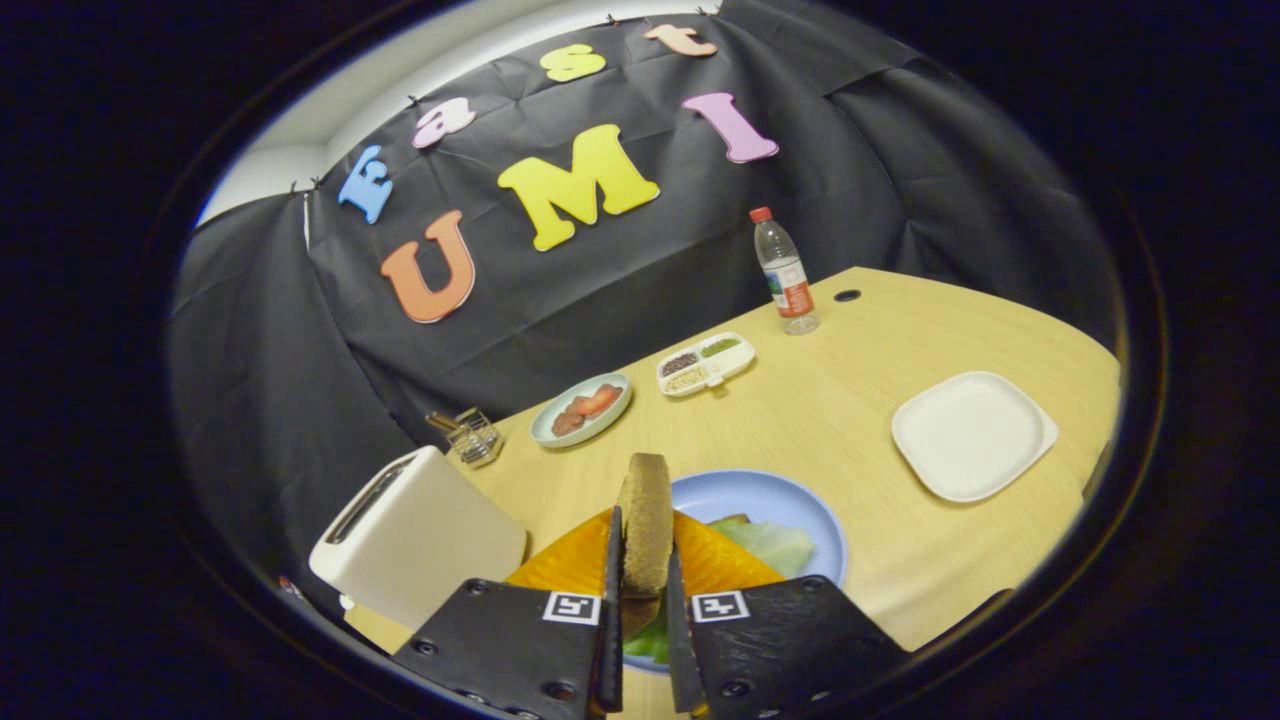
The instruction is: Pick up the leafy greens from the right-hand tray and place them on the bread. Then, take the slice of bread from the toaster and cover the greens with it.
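The gripper (641, 590) is clamping a brown slice of bread (646, 525) edge-on, both fingers (612, 600) pressing on its flat sides, so the slice is standing upright between them and sticking out ahead of the tips. Right under it a blue plate (790, 500) is sitting on the wooden table (850, 420), and on that plate something orange (560, 565) is lying with the leafy greens (775, 545) peeking out at about 2 o'clock from the fingertips. The white toaster (415, 535) is sitting at roughly 9 o'clock from the bread, just beside the plate. Further off at 11 o'clock a small plate with reddish food (582, 408) is resting, a divided tray (706, 363) at 1 o'clock beyond that, and a water bottle (786, 275) standing near the wall behind it. An empty white square plate (972, 435) is lying well apart at 2 o'clock. A little glass holder (472, 435) is sitting behind the toaster.
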`<state>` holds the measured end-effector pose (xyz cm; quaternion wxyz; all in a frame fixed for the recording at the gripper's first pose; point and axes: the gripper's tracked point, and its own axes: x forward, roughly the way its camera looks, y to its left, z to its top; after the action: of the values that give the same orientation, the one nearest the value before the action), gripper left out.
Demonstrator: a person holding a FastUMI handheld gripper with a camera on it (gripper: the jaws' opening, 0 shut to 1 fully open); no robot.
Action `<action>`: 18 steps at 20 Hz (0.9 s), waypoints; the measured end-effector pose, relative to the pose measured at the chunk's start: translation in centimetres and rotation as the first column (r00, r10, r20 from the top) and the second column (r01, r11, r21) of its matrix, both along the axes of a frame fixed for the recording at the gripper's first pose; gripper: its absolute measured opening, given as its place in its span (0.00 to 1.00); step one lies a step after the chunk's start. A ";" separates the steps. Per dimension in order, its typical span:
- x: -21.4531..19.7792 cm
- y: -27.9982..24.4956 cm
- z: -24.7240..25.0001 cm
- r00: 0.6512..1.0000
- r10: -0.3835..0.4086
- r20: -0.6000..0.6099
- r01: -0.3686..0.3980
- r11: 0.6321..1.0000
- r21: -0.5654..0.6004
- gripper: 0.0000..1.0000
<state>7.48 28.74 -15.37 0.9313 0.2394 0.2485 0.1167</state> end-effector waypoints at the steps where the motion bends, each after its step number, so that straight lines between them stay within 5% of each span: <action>1: 0.0 -0.4 -0.2 1.000 0.004 -0.002 -0.004 1.000 -0.006 0.20; 5: 0.0 -2.1 -1.4 0.999 0.023 -0.026 -0.024 0.999 -0.048 0.31; 16: 1.0 -5.9 -1.4 0.999 0.040 0.008 -0.037 0.982 -0.187 0.92; 18: 1.1 -6.7 -0.4 0.998 0.039 0.054 -0.026 0.975 -0.223 0.95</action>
<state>8.60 22.01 -15.74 0.9570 0.1263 0.2366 0.1105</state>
